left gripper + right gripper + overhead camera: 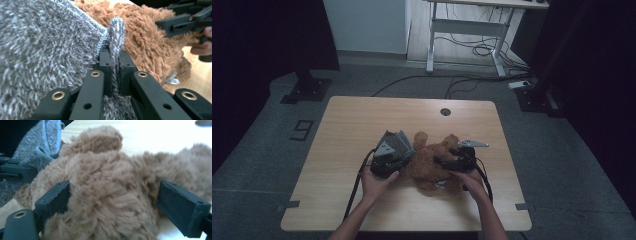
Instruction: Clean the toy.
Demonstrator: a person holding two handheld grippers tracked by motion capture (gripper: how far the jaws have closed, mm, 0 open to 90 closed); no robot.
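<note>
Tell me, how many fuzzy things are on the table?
2. A brown plush toy lies in the middle of the wooden table, between the two grippers. A grey fuzzy cloth sits against the toy's left side, pinched by the left gripper. More could hide underneath.

Taped "9" [302, 129] on the floor [257, 150]
</note>
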